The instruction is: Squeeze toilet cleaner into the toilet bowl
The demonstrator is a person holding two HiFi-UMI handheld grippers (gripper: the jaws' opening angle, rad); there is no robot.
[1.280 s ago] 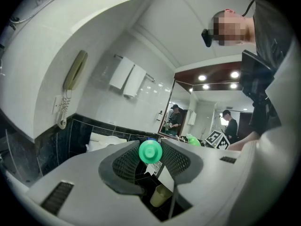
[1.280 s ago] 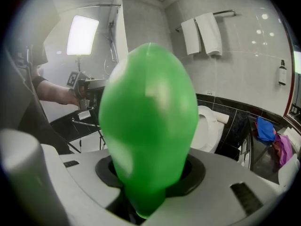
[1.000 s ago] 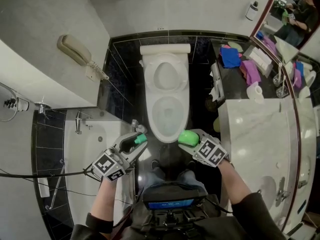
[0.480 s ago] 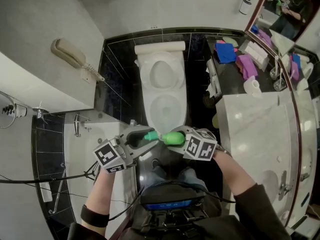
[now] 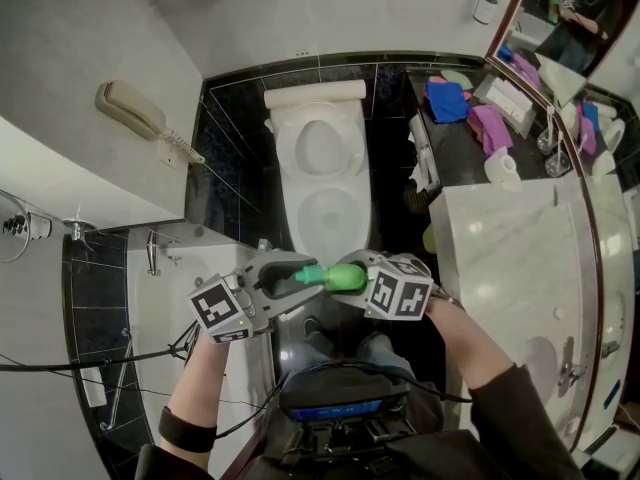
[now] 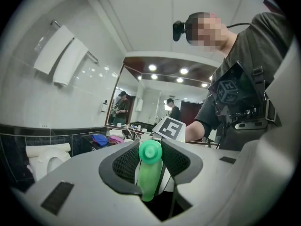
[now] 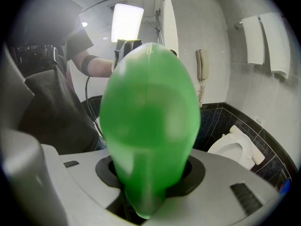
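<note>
The white toilet [image 5: 325, 183] stands open straight ahead, its bowl [image 5: 332, 218] just beyond my grippers. My right gripper [image 5: 350, 276] is shut on the bright green toilet cleaner bottle [image 5: 345, 277], whose body fills the right gripper view [image 7: 148, 126]. My left gripper [image 5: 295, 276] is shut on the bottle's green cap end [image 5: 308, 274], seen end-on between the jaws as a round green cap [image 6: 150, 152]. The two grippers meet tip to tip in front of the bowl's near rim. The toilet also shows at the sides as a white seat [image 6: 47, 157] and rim [image 7: 235, 147].
A bathtub [image 5: 180, 298] lies at the left, with a wall phone [image 5: 135, 113] above it. A marble counter [image 5: 510, 258] with a sink stands at the right, with coloured cloths [image 5: 445, 98] on the dark shelf behind. Towels [image 6: 63, 58] hang on the wall.
A second ago the two grippers were apart, the cap end left and the bottle right. They have moved together and now meet in front of the bowl.
</note>
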